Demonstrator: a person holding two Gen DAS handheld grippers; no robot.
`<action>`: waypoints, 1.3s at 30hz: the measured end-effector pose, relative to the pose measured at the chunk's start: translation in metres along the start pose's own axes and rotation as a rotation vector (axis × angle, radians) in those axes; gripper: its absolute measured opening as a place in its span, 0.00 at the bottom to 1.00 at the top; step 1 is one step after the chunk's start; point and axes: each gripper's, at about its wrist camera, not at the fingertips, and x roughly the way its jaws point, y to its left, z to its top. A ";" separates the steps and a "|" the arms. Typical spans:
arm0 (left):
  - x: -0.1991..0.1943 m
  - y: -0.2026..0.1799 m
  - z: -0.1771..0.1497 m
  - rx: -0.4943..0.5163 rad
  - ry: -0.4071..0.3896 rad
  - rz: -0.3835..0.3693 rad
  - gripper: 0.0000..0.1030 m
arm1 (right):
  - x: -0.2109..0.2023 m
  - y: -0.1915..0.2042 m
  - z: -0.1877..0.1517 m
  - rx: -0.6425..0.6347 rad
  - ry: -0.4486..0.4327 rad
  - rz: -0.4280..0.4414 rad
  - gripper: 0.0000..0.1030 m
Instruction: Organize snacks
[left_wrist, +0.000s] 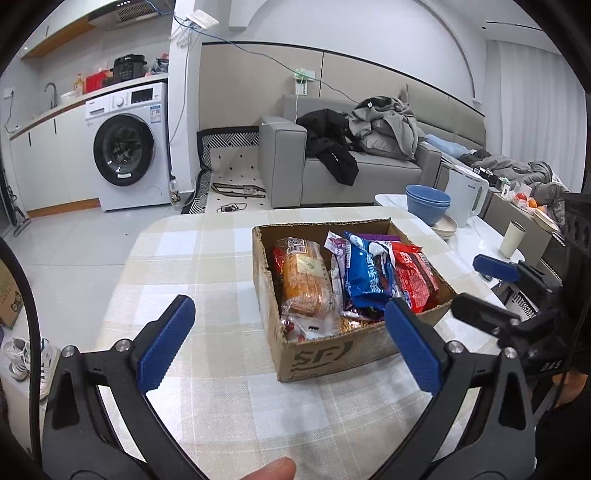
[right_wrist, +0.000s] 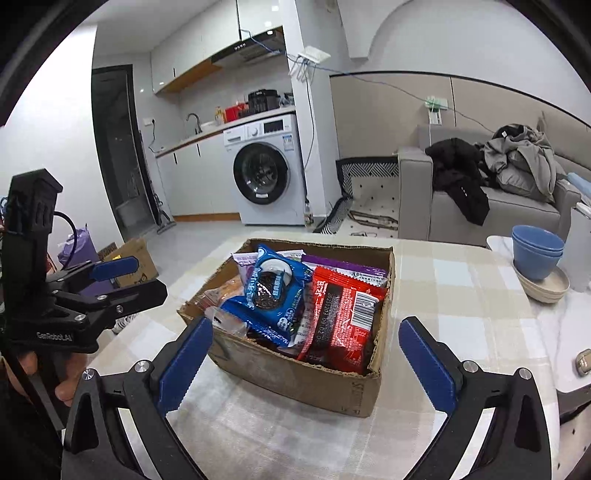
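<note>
Both our jaws are spread wide and empty. The snacks (right_wrist: 295, 299) sit packed in the box (right_wrist: 295, 384) just ahead of them, so looks like we're done, just backing off.

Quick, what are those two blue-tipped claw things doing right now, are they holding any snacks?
Left hand-held gripper: open, holding nothing.
Right hand-held gripper: open, holding nothing; the snacks lie in the cardboard box.
</note>
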 end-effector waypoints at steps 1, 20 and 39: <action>-0.003 0.000 -0.002 0.001 -0.005 0.004 0.99 | -0.005 0.000 -0.003 0.004 -0.014 0.003 0.99; -0.037 0.001 -0.062 -0.012 -0.059 0.037 0.99 | -0.045 0.008 -0.052 0.009 -0.074 -0.004 0.99; -0.024 0.009 -0.107 -0.015 -0.074 0.046 0.99 | -0.050 0.015 -0.084 -0.031 -0.129 -0.012 1.00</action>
